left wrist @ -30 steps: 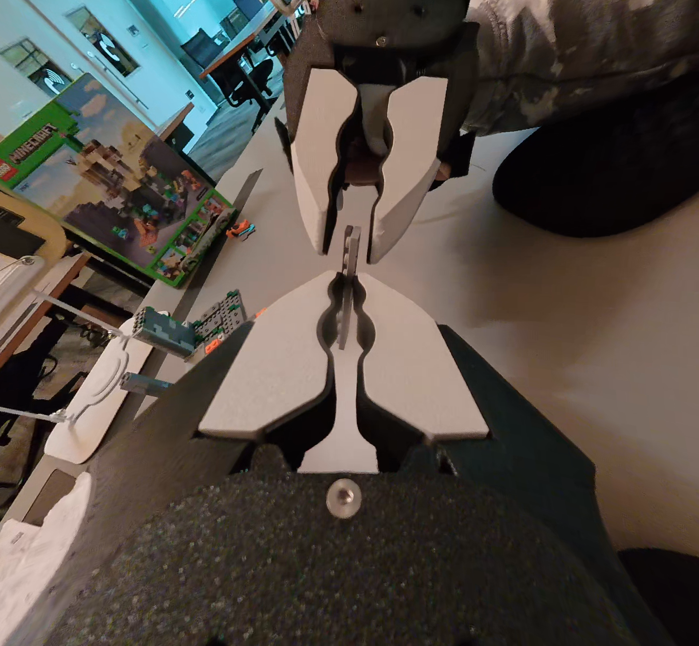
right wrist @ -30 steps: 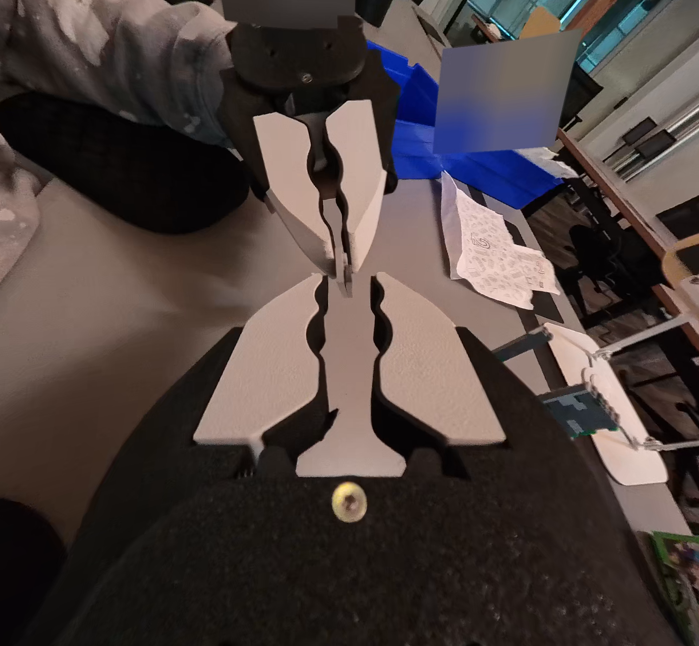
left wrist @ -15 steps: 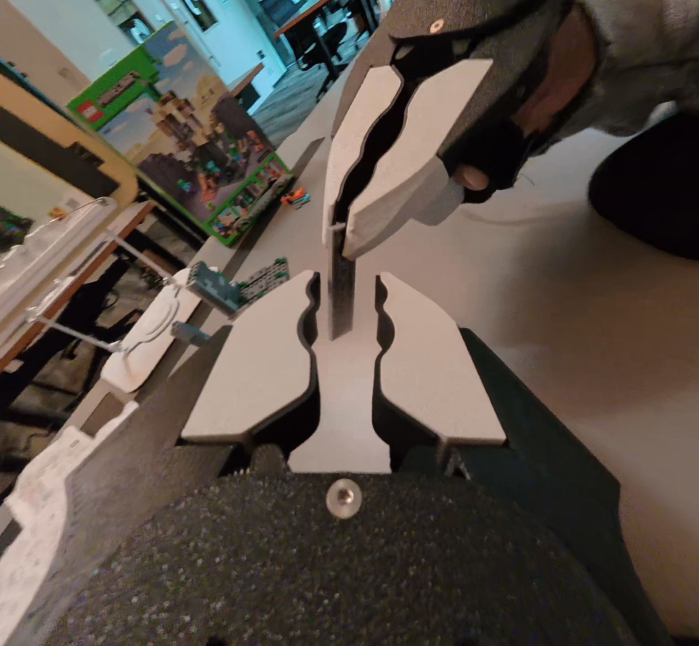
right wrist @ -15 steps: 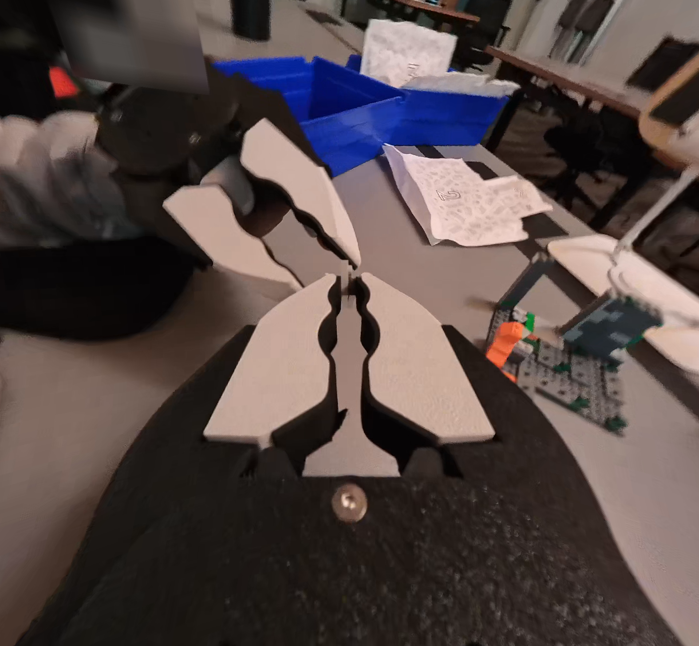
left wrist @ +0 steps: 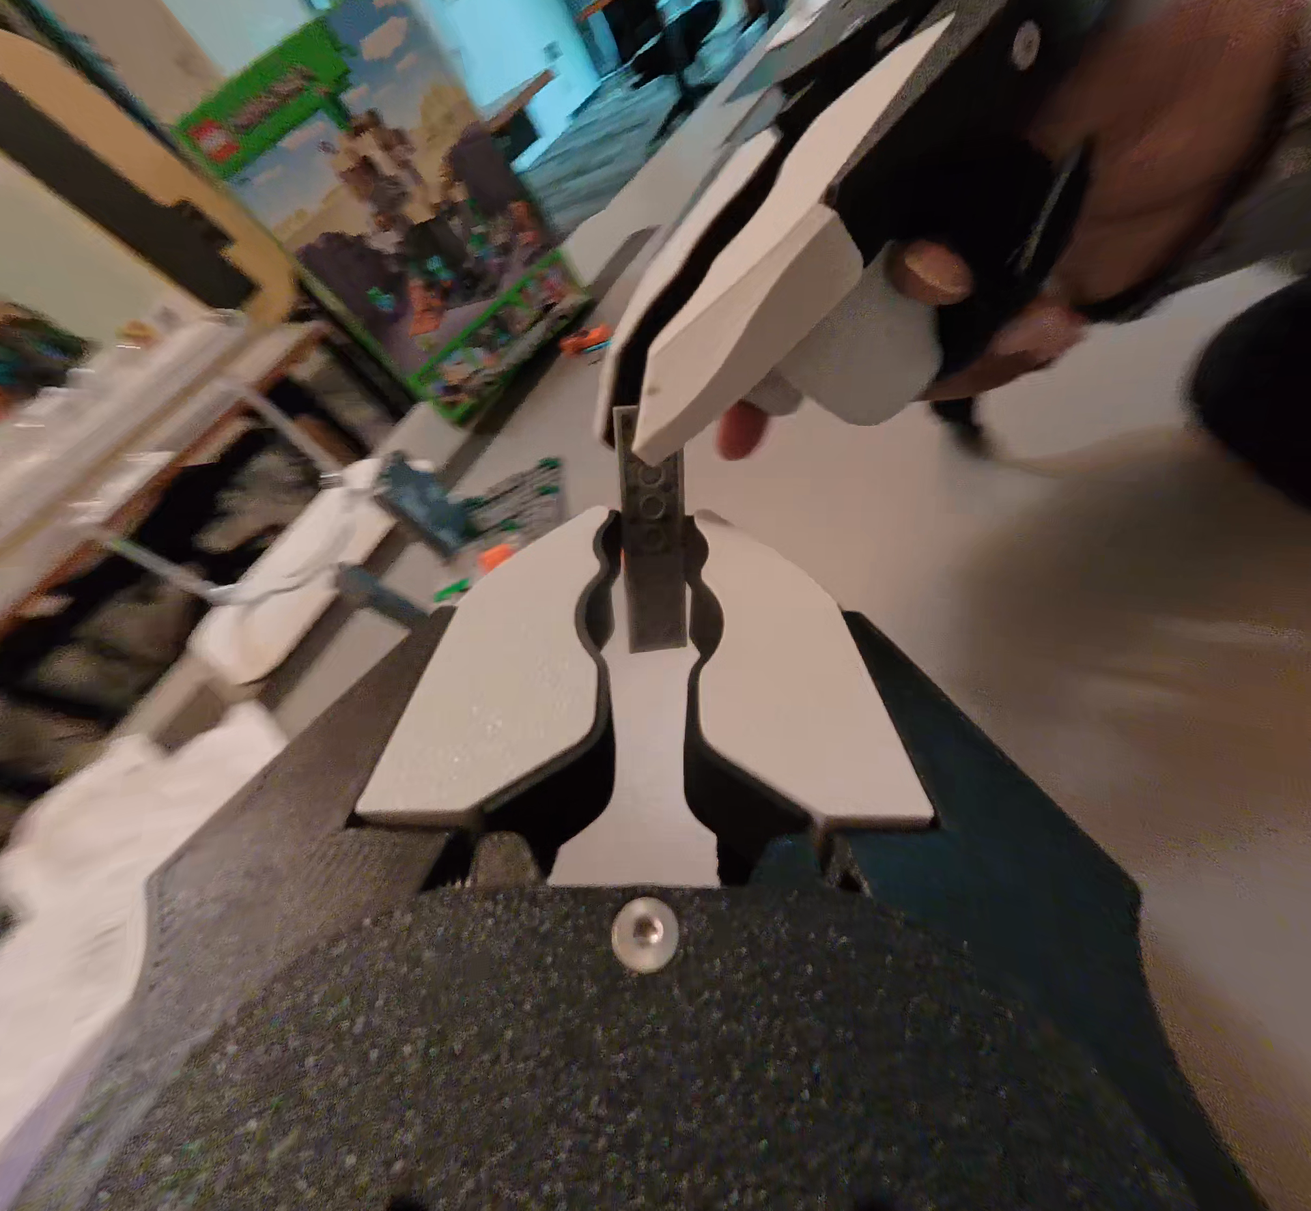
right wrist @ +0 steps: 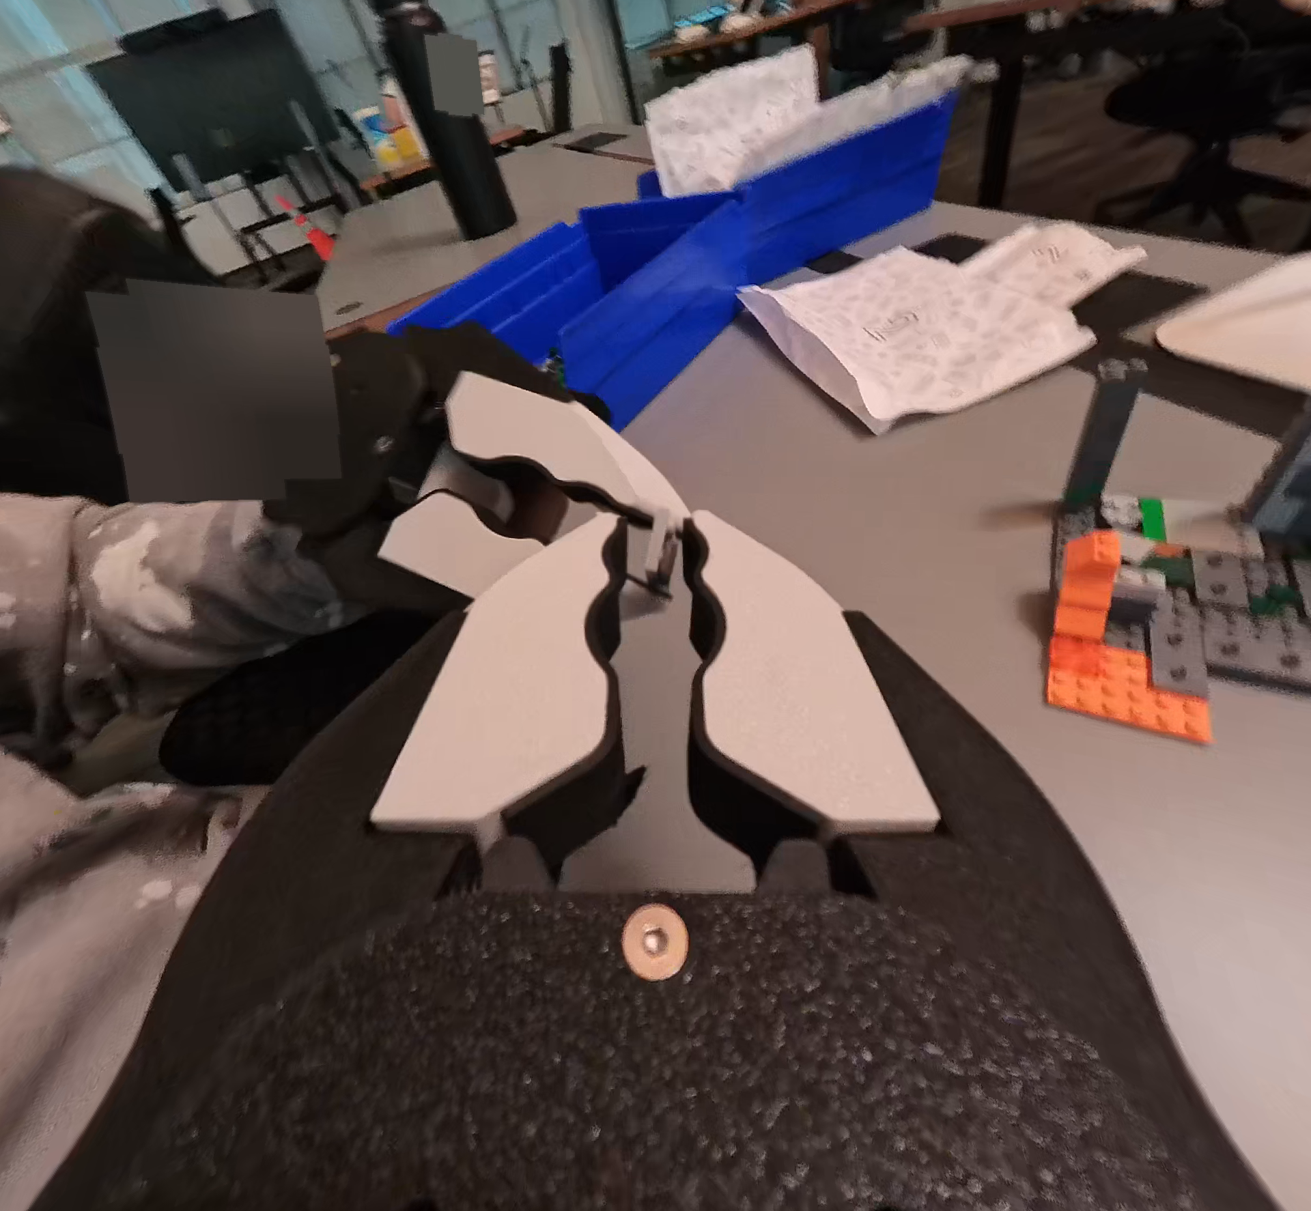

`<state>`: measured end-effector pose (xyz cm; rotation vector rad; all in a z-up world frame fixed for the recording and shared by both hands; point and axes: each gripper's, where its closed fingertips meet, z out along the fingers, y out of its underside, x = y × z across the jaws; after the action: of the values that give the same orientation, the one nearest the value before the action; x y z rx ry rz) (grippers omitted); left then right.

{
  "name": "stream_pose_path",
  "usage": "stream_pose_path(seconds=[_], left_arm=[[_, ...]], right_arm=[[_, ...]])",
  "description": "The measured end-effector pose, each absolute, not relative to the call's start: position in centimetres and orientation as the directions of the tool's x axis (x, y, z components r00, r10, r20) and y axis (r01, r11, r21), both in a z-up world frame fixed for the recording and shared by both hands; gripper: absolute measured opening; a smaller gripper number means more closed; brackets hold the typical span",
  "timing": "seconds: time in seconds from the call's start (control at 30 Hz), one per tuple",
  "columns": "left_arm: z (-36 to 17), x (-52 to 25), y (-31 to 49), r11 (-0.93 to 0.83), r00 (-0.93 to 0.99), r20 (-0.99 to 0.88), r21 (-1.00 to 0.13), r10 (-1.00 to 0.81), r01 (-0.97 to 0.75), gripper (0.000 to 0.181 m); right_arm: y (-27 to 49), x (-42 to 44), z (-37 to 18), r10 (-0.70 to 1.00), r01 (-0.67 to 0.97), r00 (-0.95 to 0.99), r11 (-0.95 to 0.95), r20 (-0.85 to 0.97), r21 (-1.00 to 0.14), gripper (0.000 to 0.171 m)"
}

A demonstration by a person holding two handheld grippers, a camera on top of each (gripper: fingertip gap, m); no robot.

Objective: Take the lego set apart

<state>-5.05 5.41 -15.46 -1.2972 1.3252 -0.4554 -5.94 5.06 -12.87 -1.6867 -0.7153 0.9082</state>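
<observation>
A long dark grey lego plate (left wrist: 654,574) stands upright above the grey table, its flat face toward the left wrist camera. My left gripper (left wrist: 653,521) is closed on its lower half, with the fingertips against its two long edges. My right gripper (left wrist: 628,439) comes down from the upper right and is shut on the plate's top end. In the right wrist view the plate (right wrist: 663,549) shows end-on between my right gripper's (right wrist: 654,521) tips. The left gripper's upper finger (right wrist: 553,446) reaches in from the left. Both views are motion-blurred.
The rest of the lego build (right wrist: 1135,617), orange and grey on a studded baseplate, sits on the table at the right; it also shows in the left wrist view (left wrist: 518,503). Blue bins (right wrist: 709,269) and paper bags (right wrist: 922,333) lie behind. The lego box (left wrist: 397,219) and a white stand base (left wrist: 298,574) are on the left. Only a small space, under 4 cm, lies between the two pairs of fingers.
One second ago the left gripper held the plate and the right was open. Then the right gripper took it, turned it face-on and swung right. The left opened and has closed again.
</observation>
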Motion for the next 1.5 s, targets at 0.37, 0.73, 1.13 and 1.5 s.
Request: stream_pose_path(seconds=[0.37,0.73,1.13,1.5], left_arm=[[-14.5,-5.4,1.3,-0.092,-0.100,0.110,-0.981,-0.989,-0.169,0.016],[-15.4,-5.7,-0.6,-0.110,-0.217,0.163,-0.966,-0.962,-0.236,0.016],[-15.4,-6.2,-0.9,-0.160,-0.263,0.226,-0.955,-0.938,-0.251,0.016],[-11.5,-7.0,0.4,-0.321,-0.298,0.310,-0.947,-0.903,-0.014,0.005]], right_arm=[[1.8,-5.5,-12.1,0.935,0.246,0.328,0.052,0.134,-0.968,0.019],[-0.2,-6.2,-12.6,0.965,0.282,0.212,0.089,0.152,-0.955,0.009],[-0.7,-5.8,-13.2,0.970,0.316,0.160,0.123,0.180,-0.941,0.007],[-0.1,-5.7,-15.4,0.973,0.341,0.175,0.082,0.149,-0.936,0.000]])
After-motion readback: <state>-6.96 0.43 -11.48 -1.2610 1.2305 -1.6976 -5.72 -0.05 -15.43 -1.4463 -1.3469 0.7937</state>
